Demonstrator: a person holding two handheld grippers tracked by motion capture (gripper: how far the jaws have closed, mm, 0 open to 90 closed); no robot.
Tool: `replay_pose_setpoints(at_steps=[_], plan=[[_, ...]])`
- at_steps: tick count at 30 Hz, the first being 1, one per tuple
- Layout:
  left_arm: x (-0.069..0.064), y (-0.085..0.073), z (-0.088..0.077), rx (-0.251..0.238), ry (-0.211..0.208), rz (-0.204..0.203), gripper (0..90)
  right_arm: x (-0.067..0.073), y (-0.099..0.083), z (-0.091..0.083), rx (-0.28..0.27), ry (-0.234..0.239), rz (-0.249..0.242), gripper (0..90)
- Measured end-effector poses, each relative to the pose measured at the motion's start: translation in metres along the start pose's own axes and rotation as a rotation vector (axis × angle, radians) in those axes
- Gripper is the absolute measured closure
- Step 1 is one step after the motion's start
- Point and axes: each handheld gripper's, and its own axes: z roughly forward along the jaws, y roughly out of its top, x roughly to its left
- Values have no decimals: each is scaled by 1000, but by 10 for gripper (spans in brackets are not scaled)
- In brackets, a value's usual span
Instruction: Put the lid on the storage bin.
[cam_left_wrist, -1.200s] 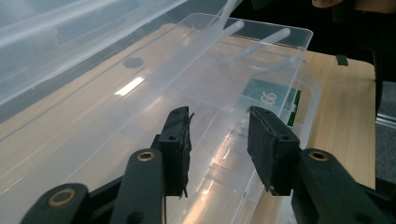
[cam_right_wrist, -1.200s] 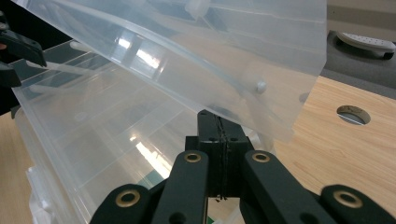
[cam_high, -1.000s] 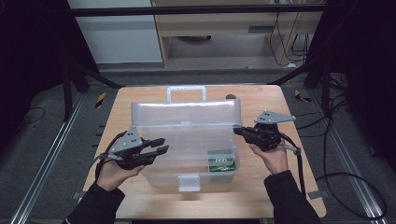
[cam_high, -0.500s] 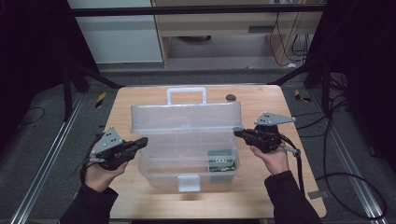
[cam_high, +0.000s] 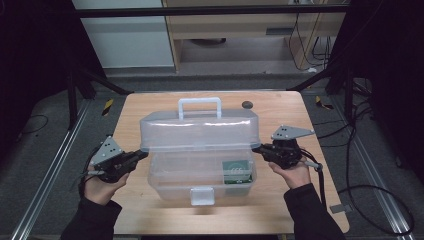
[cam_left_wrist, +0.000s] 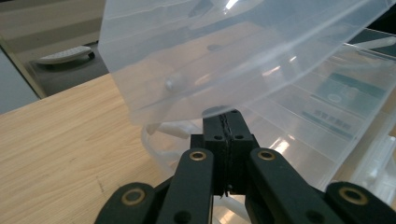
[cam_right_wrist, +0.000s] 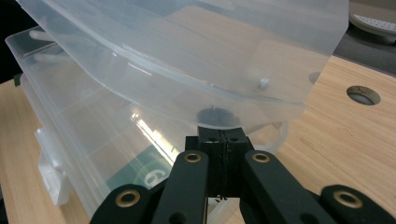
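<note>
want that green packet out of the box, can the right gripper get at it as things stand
Probably not yet. The lid hangs half open over the clear box, covering the green packet, and the right gripper sits shut under the lid's edge.

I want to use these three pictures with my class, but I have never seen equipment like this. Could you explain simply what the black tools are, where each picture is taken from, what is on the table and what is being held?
A person sits at a wooden table holding a hand-operated clamp in each hand: the left gripper and the right gripper. One picture looks down from above. The other two come from small cameras riding on each gripper, looking along its black jaws.

On the table stands a clear plastic box with its lid half raised and a white latch in front. Inside lies a green packet.

Both grippers are shut. Each tip sits right at a side edge of the lid, seemingly propping it; neither clamps anything.
</note>
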Motion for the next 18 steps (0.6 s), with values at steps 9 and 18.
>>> replay_pose_setpoints(at_steps=[9, 18], plan=[[-1, -10, 2, 53, -4, 3, 892, 2, -12, -9, 22, -10, -3, 900], [8, -23, 4, 95, -3, -20, 889, 6, -23, -11, 53, -18, -8, 898]])
